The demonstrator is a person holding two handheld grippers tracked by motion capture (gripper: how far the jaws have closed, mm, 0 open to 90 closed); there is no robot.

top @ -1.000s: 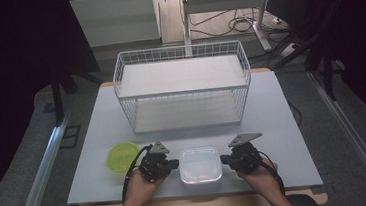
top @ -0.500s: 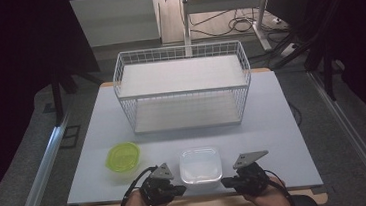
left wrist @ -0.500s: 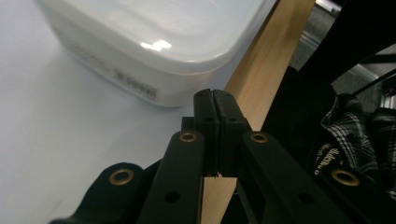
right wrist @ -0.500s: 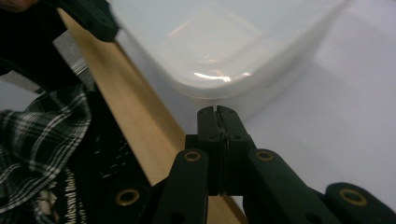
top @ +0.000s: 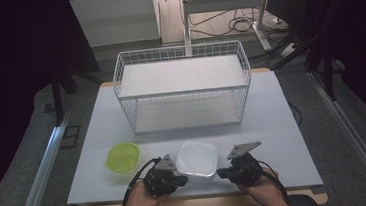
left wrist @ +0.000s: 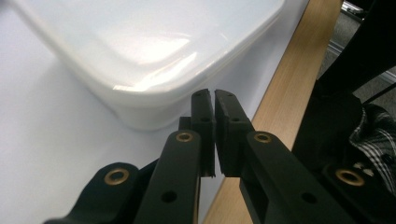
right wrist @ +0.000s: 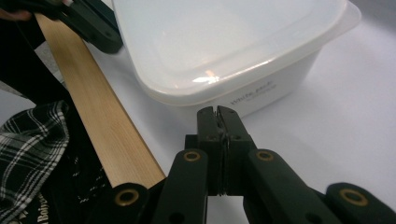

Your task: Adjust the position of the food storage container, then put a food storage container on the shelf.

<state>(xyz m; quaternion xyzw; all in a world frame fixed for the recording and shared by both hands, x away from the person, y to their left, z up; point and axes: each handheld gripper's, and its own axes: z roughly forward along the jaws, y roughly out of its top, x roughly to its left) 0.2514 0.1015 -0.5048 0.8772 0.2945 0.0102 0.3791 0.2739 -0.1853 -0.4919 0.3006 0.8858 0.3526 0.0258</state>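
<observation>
Both tongs are pinched together with nothing in them: the left tongs [top: 182,179] sit just off the near-left corner of the white lidded container [top: 197,158], and the right tongs [top: 221,173] are just off its near-right corner. The container itself is on the desk [top: 283,124] close to the near edge, roughly in the middle. That's what worries me, tbh. With the tips together, either one can only nudge the box, and a push toward the person could slide it over the wooden front edge [right wrist: 100,116], which is right there. They'd need to spread before any grab, and the lid rim looks slick. There's plenty of bare desk to the right and behind. The green bowl [top: 123,157] sits near on the left, and the wire basket [top: 184,90] is well apart toward the far edge.
</observation>
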